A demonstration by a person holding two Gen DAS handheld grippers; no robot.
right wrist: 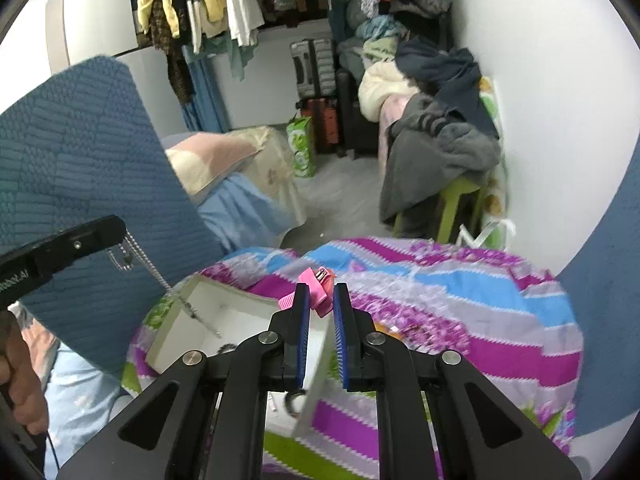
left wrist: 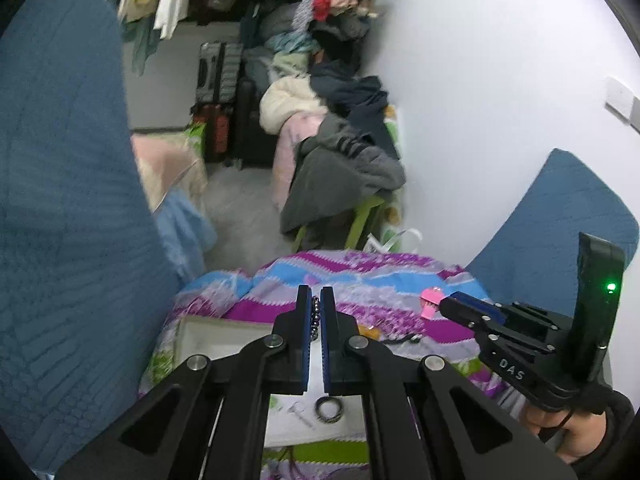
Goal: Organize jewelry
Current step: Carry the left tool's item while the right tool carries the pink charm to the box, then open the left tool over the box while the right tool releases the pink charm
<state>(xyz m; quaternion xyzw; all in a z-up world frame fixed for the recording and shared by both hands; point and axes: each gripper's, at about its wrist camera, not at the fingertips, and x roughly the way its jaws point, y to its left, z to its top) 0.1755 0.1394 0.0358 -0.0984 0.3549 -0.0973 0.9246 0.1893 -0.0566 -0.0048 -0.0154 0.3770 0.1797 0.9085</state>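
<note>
Both loads pinched: left gripper [left wrist: 315, 312] on bead chain [right wrist: 160, 272], right gripper [right wrist: 321, 300] on pink clip [right wrist: 318, 288]; best lowered slowly inside white box [right wrist: 240, 308] walls before release.

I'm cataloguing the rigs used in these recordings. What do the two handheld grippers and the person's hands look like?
Both grippers, left gripper and right gripper, are matte black linkages with silver pivot bolts, triangular cut-outs and flat fingers lined with ribbed blue pads. The right unit has white "DAS" lettering and a green light; the left has partly readable white lettering. Bare hand, thin black cable; the other hand wears a dark sleeve.
</note>
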